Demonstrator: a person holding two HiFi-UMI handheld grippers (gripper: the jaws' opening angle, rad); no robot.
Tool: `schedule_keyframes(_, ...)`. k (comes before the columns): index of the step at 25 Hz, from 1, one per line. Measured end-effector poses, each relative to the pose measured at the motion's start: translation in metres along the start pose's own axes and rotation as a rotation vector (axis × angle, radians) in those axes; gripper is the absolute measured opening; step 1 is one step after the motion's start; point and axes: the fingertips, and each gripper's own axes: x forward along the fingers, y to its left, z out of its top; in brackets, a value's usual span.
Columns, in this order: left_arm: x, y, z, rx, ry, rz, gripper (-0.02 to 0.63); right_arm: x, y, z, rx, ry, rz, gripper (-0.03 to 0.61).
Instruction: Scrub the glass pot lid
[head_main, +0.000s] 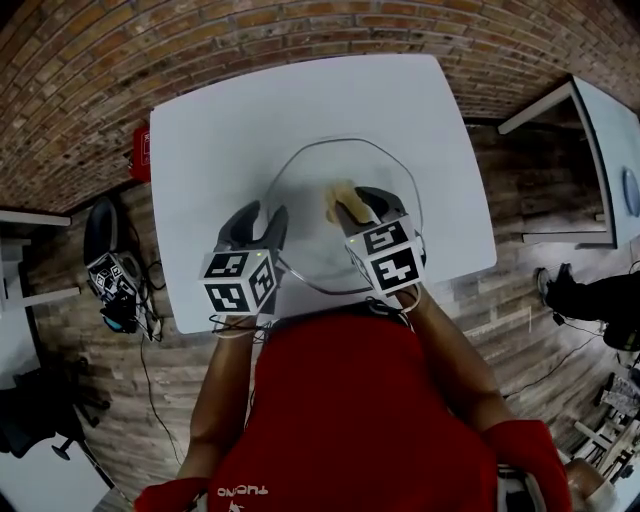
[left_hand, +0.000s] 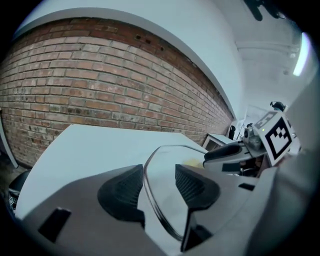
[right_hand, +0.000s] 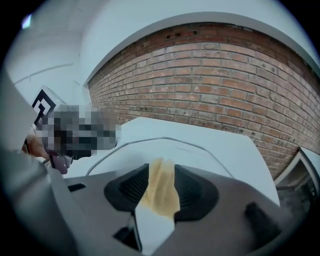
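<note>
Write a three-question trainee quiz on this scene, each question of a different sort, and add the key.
1. Multiple choice: what shows between the jaws of the right gripper?
A) a steel fork
B) a yellow sponge
C) a blue cup
2. True or false: the glass pot lid stands upright against the brick wall.
3. Fill in: the open jaws of the left gripper straddle the lid's ____.

Key
1. B.
2. False: it lies flat on the white table.
3. rim.
</note>
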Motion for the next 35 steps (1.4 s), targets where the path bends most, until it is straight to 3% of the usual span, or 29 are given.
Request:
schedule_keyframes(6, 0.010, 0.009, -0.023, -0.067, 0.093, -0.019, 0.206, 0.013, 0.002, -0.012, 0.027, 0.062, 0.019, 0.160)
schedule_keyframes(14, 0.017, 0.013, -0.040, -0.108, 0.146, -0.041, 0.202, 0.023, 0.005, -0.022, 0.013, 0.117, 0.027, 0.158)
schedule_keyframes(19, 0.017, 0.016, -0.042, -0.119, 0.147, -0.039, 0.140, 0.025, 0.010, -0.020, -0.014, 0.135, 0.025, 0.139)
schedule_keyframes(22, 0.017, 0.016, -0.043, -0.131, 0.140, -0.041, 0.135, 0.025, 0.007, -0.021, -0.041, 0.142, -0.005, 0.071)
schedule_keyframes(35, 0.014, 0.016, -0.042, -0.146, 0.145, -0.024, 0.120, 0.017, 0.012, -0.005, -0.017, 0.112, 0.026, 0.052)
